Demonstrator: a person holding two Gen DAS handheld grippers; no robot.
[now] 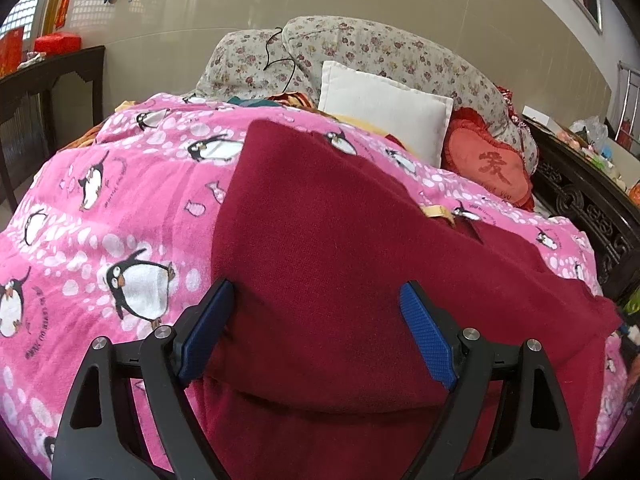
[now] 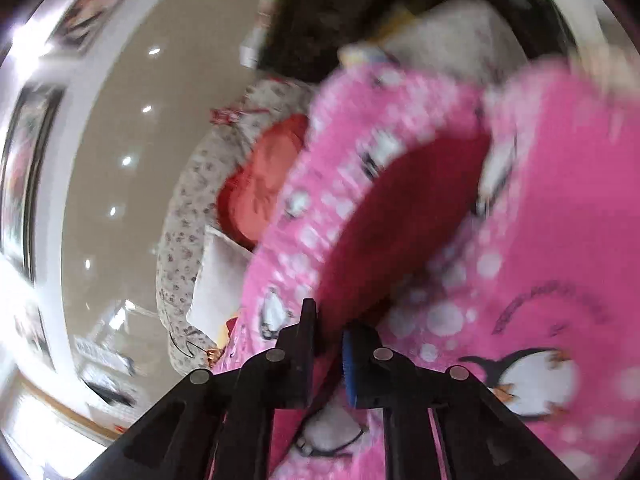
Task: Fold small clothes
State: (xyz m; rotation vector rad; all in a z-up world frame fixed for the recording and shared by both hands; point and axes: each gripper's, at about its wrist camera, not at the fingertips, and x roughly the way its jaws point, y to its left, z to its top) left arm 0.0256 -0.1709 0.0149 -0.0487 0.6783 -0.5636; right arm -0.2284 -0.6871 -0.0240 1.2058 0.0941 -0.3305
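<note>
The dark red garment [image 1: 340, 240] lies flat on the pink penguin blanket [image 1: 120, 200], running away rightward from the wide-open, empty left gripper [image 1: 316, 328], while the right gripper [image 2: 329, 344] pinches its near edge.

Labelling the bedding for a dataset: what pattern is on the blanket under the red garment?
Pink blanket with black-and-white penguins and white spots, clearest in the left wrist view.

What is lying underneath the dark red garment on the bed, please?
The dark red garment lies on a pink penguin-print blanket, which shows around its edges. What is under the blanket there cannot be seen.
</note>
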